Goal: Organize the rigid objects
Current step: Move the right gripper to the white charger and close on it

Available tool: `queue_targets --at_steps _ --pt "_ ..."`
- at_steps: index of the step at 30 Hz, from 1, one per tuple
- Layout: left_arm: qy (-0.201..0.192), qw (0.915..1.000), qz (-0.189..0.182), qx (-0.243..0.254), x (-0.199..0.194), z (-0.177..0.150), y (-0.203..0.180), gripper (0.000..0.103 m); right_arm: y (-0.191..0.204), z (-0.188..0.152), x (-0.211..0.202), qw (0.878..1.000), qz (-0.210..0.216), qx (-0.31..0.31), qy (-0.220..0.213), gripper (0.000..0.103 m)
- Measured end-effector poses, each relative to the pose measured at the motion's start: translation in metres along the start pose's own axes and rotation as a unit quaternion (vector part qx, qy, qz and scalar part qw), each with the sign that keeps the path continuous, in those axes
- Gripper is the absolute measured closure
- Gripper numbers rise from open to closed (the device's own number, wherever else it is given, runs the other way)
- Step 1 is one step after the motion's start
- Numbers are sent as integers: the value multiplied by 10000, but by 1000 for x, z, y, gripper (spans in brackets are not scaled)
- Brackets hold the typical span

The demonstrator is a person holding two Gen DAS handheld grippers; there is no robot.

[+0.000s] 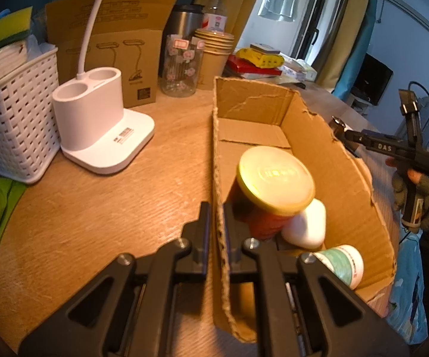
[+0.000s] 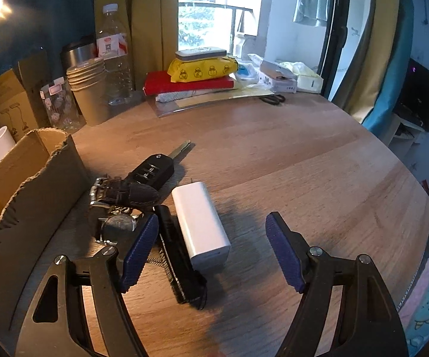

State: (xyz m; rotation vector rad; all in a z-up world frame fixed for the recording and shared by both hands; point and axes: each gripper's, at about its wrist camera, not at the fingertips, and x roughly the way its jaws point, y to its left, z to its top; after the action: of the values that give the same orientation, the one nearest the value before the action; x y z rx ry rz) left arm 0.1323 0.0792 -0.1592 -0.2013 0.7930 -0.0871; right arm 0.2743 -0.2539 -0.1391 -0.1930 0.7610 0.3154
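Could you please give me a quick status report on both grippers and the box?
Left gripper shut on cardboard box wall. Right gripper open over white charger. Comb, watch, car key alongside.

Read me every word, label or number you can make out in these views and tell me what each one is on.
"DAS": on the right gripper, seen from the left wrist.
Lamp base: label too small.
Bottle: red label, QR code, unreadable.
Jar lid: embossed mark blurred.
Key fob: lock icons only.

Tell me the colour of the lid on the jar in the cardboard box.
Yellow lid, seen best in the left wrist view.
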Motion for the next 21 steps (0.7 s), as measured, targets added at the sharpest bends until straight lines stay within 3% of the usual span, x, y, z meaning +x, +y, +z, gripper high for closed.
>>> queue_targets --at_steps 5,14,15,21 --pt "2 10000 -25 6 0 0 0 94 0 1 8 10000 37 -39 79 34" --pt "-6 10000 -34 -16 0 0 2 94 3 2 17 9997 164 -72 149 59" --pt "-4 10000 -33 -16 0 0 2 94 4 1 18 9996 194 -101 157 66" --pt "-5 10000 -29 -11 0 0 2 94 4 0 17 9997 182 -118 148 71"
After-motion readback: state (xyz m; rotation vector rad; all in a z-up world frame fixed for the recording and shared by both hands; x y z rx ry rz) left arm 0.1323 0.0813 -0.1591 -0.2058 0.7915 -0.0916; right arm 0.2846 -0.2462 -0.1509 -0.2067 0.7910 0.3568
